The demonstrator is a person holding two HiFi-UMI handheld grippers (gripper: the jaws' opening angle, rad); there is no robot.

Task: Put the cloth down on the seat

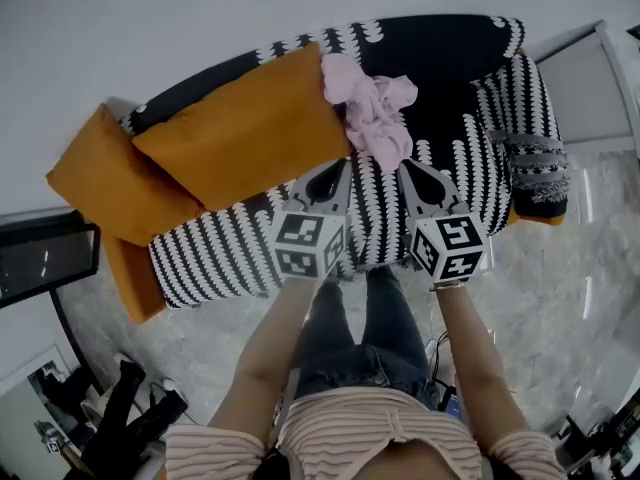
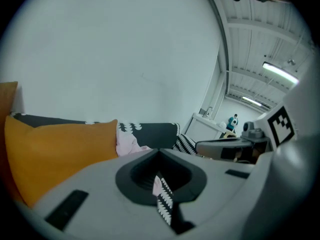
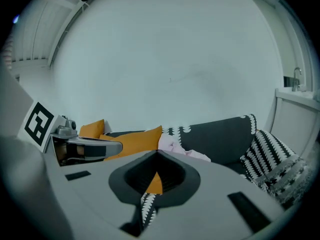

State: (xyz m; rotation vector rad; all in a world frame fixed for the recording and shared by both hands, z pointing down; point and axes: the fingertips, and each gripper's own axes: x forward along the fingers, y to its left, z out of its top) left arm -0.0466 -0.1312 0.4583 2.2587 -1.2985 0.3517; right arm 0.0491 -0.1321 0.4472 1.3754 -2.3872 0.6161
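Note:
A crumpled pink cloth (image 1: 375,113) lies on the black-and-white patterned sofa, at the back of the seat (image 1: 385,223) against the backrest. It also shows in the left gripper view as the cloth (image 2: 129,143) and in the right gripper view as the cloth (image 3: 184,152). My left gripper (image 1: 343,166) and right gripper (image 1: 402,167) hover side by side just in front of the cloth, apart from it. Both grippers are shut, tips together, with nothing held. From its own camera the left gripper (image 2: 159,151) points at the backrest. So does the right gripper (image 3: 157,153).
Two orange cushions (image 1: 240,128) (image 1: 95,178) fill the sofa's left half. A grey patterned throw (image 1: 532,163) drapes the right armrest. A white cabinet (image 1: 590,78) stands to the right, a dark screen (image 1: 45,258) to the left. The person's legs stand at the sofa's front.

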